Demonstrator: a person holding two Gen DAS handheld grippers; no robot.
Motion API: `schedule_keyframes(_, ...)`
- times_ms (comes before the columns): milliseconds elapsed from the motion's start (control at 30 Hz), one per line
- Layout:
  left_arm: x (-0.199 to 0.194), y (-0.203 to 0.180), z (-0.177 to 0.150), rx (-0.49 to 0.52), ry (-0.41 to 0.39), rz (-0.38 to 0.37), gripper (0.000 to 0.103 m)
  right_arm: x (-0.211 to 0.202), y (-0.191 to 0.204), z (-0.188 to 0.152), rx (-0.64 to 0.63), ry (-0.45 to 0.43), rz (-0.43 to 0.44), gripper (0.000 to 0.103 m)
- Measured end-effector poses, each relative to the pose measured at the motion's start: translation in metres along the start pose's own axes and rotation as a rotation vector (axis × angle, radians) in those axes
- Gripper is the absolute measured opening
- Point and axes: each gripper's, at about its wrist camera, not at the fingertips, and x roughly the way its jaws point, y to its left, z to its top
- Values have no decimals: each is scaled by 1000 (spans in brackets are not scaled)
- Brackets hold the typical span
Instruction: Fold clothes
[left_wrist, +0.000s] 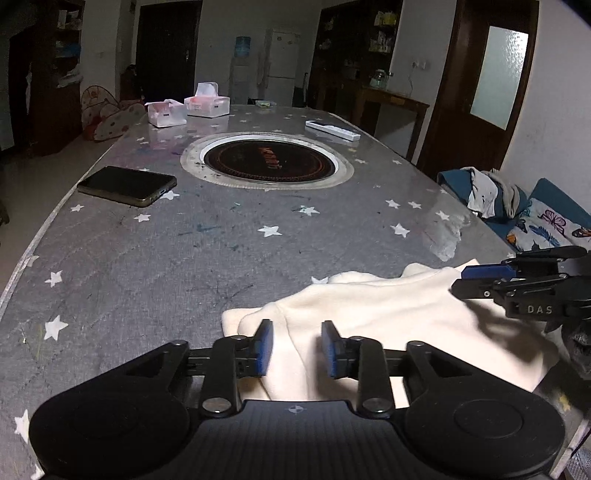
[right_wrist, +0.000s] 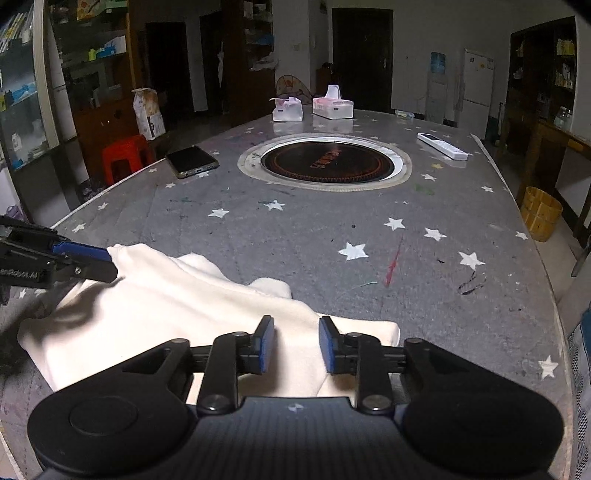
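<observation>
A cream garment lies bunched in soft folds at the near edge of the grey star-print table. My left gripper hovers over its left part, open, with cloth showing beneath the gap between the blue pads. My right gripper stands open over the garment's right part in the same way. Each gripper also appears side-on in the other's view: the right gripper at the garment's far right corner, the left gripper at its far left corner.
A phone lies at the left of the table. A round inset hob sits mid-table, with two tissue boxes and a white remote behind it. A sofa with clothes stands to the right, and a red stool to the left.
</observation>
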Motion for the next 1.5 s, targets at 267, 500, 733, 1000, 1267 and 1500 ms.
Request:
schedule_keyframes(267, -15, -4, -7, -29, -16, 19, 58, -11, 5, -4, 23, -30, -13, 51)
schedule_keyframes(500, -24, -11, -13, -35, -33, 28, 73, -22, 7, -14, 44, -46, -36, 65)
schedule_keyframes(733, -31, -20, -15, -22, -55, 33, 84, -30, 9, -25, 66, -58, -47, 77)
schedule_keyframes(1000, -32, -20, -20, -26, -55, 56, 86, -35, 13, -32, 72, -61, -59, 86)
schedule_keyframes(1267, -33, -2, -26, -81, -41, 89, 86, -42, 21, -30, 43, -69, -28, 86)
schedule_keyframes(1500, -31, 11, -32, -120, -21, 109, 86, -46, 61, -22, -89, -66, 89, 87)
